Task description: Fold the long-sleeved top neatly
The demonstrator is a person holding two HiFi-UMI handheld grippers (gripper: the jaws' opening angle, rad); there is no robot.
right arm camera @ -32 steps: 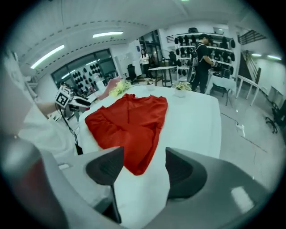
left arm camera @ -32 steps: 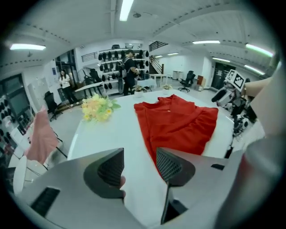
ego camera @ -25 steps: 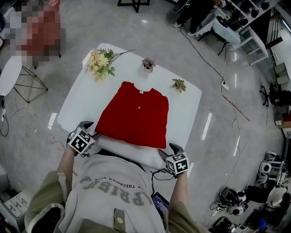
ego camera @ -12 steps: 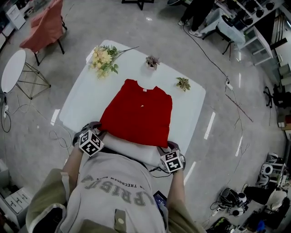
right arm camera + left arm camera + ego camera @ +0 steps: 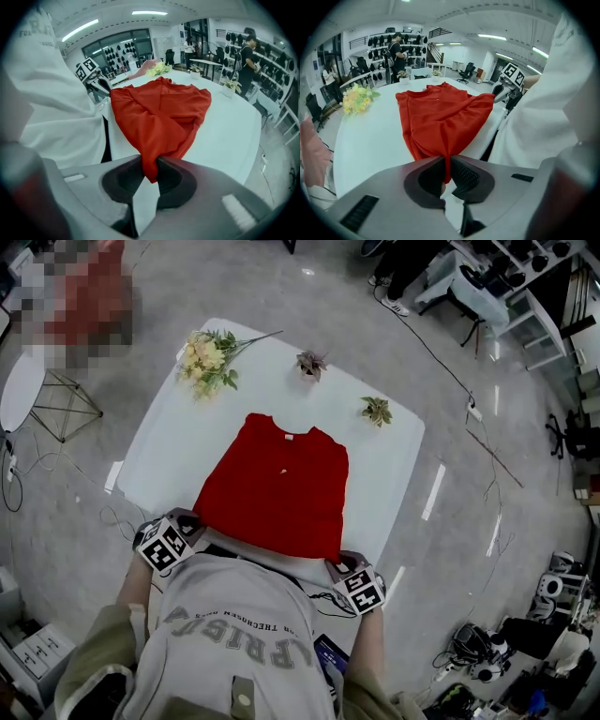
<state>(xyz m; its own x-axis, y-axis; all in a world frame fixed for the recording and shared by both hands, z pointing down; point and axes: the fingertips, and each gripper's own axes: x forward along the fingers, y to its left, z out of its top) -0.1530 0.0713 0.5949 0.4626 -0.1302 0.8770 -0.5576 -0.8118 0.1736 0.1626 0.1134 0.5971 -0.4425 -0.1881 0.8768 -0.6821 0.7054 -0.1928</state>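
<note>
Top: The red long-sleeved top [image 5: 277,488] lay on the white table [image 5: 159,451], already folded into a rough rectangle. Its collar pointed toward the far edge and its hem lay at the near edge, right by your body.
Hem corners: Both near corners were gathered into bunches where your tools pinched them, and creases ran back from them into the cloth.
Left gripper: You had the left gripper [image 5: 447,171] clamped on the near-left hem corner. Its jaws had just been closing, and a thin fold of red cloth sat pressed between the ribbed pads.
Right gripper: You had the right gripper [image 5: 150,174] clamped on the near-right hem corner. Its jaws had also just been closing, on a thicker wad whose tip hung down past the pads.
Far side of table: A yellow bouquet [image 5: 208,362] lay near the far-left corner. Two small potted plants [image 5: 309,363] [image 5: 377,411] stood beyond the collar, well apart from the top.
You: Your grey sweatshirt [image 5: 234,634] was against the near edge, between the two tools.
Room: Glossy grey floor [image 5: 469,474] lay all round the table.
</note>
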